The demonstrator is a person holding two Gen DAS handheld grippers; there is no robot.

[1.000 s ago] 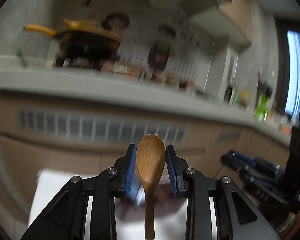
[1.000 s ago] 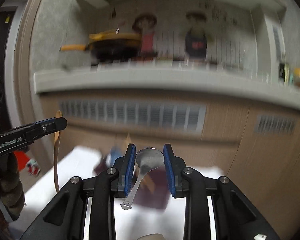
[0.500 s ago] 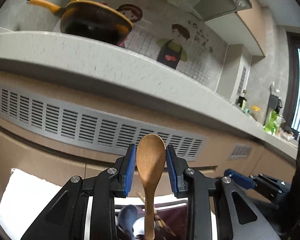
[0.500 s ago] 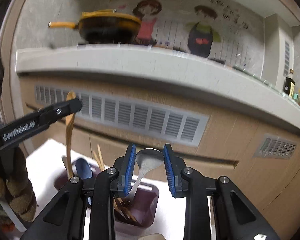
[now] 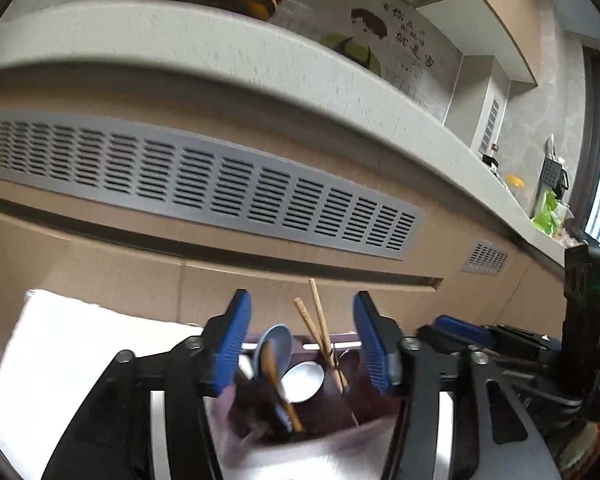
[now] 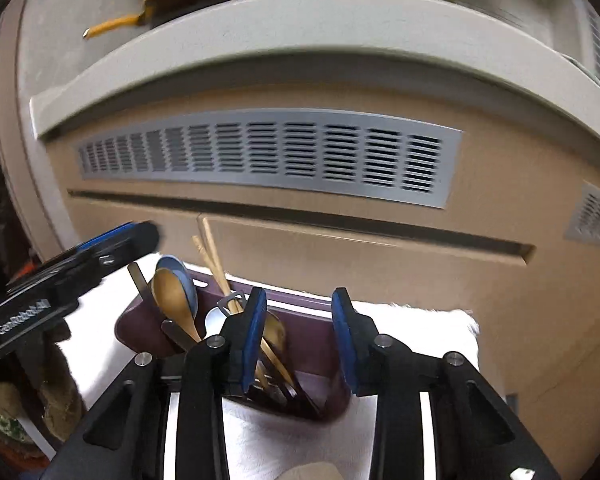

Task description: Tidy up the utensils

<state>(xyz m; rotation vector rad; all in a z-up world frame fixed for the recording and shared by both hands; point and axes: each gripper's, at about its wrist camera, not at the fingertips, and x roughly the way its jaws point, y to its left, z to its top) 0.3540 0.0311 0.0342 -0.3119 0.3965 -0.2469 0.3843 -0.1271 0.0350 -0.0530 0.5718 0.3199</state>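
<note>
Now both grippers spread empty, left gripper (image 5: 302,346), right gripper (image 6: 300,338), wooden spoon (image 6: 172,300) in purple holder (image 6: 140,330) below.

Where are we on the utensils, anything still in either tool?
Both look delivered: the wooden spoon and the metal spoon stand in the purple holder with the chopsticks and blue spoon. The left tool and right tool are open and empty. No loose utensils in view.
</note>
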